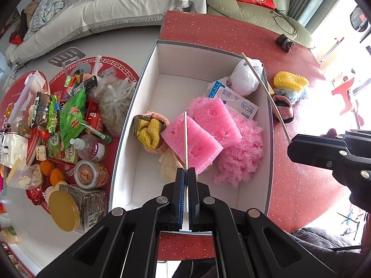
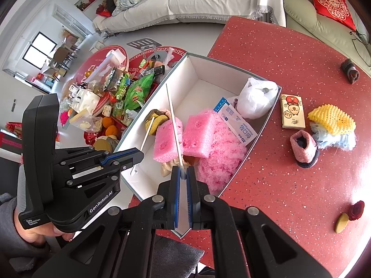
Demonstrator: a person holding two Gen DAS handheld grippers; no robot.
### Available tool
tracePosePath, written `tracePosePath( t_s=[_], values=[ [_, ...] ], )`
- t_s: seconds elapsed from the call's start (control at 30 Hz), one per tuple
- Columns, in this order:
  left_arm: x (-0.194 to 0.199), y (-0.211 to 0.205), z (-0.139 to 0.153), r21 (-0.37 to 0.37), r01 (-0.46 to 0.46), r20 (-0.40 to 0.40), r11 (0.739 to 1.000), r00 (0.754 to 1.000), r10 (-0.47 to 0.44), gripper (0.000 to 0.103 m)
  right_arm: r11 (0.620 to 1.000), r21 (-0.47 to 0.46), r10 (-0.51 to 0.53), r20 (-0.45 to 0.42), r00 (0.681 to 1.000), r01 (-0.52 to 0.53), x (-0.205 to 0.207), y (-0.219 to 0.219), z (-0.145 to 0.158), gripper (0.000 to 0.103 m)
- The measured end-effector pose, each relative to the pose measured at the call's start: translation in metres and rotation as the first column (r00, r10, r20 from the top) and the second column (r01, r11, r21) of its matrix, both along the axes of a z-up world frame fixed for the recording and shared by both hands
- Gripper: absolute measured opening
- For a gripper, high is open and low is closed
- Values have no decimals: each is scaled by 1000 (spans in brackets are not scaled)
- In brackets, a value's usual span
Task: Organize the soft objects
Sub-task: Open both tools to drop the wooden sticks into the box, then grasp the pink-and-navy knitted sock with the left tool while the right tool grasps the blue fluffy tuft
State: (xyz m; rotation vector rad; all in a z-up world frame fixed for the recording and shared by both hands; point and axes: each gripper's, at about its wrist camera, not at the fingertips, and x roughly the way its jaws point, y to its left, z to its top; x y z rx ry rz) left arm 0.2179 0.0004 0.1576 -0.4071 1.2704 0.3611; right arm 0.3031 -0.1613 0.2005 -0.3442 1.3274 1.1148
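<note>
A white box [image 1: 148, 74] [image 2: 192, 69] on the red table holds two pink foam blocks [image 1: 194, 143] [image 2: 167, 139], pink fluffy yarn [image 1: 243, 157] [image 2: 220, 159], a yellow-brown knitted piece [image 1: 148, 129] [image 2: 157, 118], a white bag [image 1: 245, 76] [image 2: 257, 99] and a plaster packet [image 1: 234, 102] [image 2: 238, 125]. My left gripper [image 1: 186, 170] [image 2: 136, 156] is shut on a thin pale stick [image 1: 185, 136] [image 2: 146, 136] over the box. My right gripper [image 2: 183, 169] [image 1: 291, 148] is shut on a second stick [image 2: 174, 120] [image 1: 264, 92].
On the table right of the box lie a yellow foam net [image 2: 331, 118] over blue yarn [image 2: 334, 139], a pink knitted bootie [image 2: 303, 148], a tissue pack [image 2: 292, 111], a dark sock roll [image 2: 350, 71] and a red felt rose [image 2: 356, 210]. Snacks and jars [image 1: 69, 125] crowd the low table at left.
</note>
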Motion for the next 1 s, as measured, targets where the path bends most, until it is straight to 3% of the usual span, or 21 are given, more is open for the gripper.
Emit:
tracePosePath(
  t_s=[0.43,0.47,0.6,0.73,0.8,0.83,1.0],
  values=[
    [-1,0,-2,0,0,-11,1000,1000,0,2,1000,0,21,12,1000,-21,-2,4,2,7],
    [-1,0,-3,-1,-4,-18,1000,1000,4,2,1000,-3,21,17,1000,-21,-3,4,2,10],
    [-4,3,-8,-11,-22,-39,1000,999,21,2,1000,-4,-11,31,999,11,0,0,2,52],
    [-5,2,-12,-40,-29,-41,999,999,27,4,1000,-1,-30,30,999,30,4,-7,3,53],
    [-2,-2,-16,-45,-22,-57,999,998,19,51,999,-10,-40,24,999,40,5,-12,1,53],
    [-1,-4,-16,-39,-22,-56,999,998,19,90,999,-16,-48,19,999,49,7,-16,0,53],
    [3,-13,0,-13,-26,21,1000,999,26,93,992,-34,-118,-8,993,118,19,-42,-6,53]
  ],
)
